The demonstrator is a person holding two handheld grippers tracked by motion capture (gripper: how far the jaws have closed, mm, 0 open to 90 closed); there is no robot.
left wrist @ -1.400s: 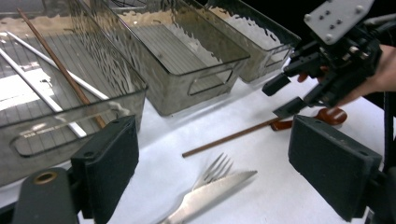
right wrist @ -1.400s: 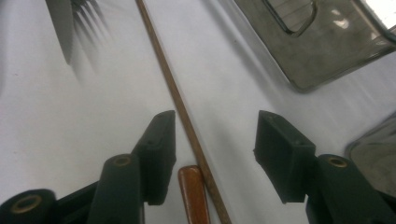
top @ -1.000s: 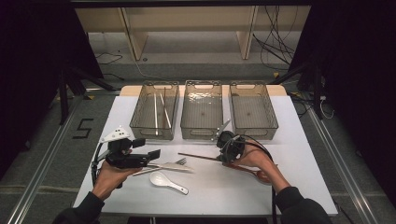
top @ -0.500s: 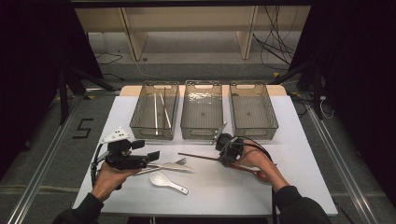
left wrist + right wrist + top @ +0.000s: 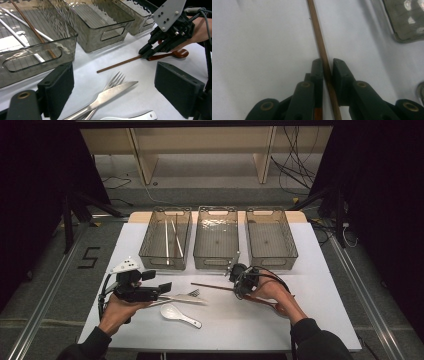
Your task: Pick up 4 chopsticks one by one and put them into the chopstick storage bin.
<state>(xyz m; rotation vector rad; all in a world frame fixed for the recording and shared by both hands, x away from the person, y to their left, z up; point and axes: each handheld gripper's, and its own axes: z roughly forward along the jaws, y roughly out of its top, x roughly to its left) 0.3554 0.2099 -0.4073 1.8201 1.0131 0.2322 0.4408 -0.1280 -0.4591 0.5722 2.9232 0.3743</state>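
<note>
A brown chopstick lies on the white table, and my right gripper is shut on it low against the surface; the stick runs forward between the jaws. The left gripper view shows that gripper pinching the chopstick, with a brown wooden spoon under the hand. My left gripper is open at the table's left, over the handles of a knife and a fork. A white ceramic spoon lies in front of them.
Three clear smoky bins stand in a row at the back: the left one holds white and brown chopsticks, the middle and right look bare. Cables trail from both grippers. Dark floor surrounds the table.
My right gripper has crept slightly left along the chopstick. The left gripper and the cutlery have stayed put.
</note>
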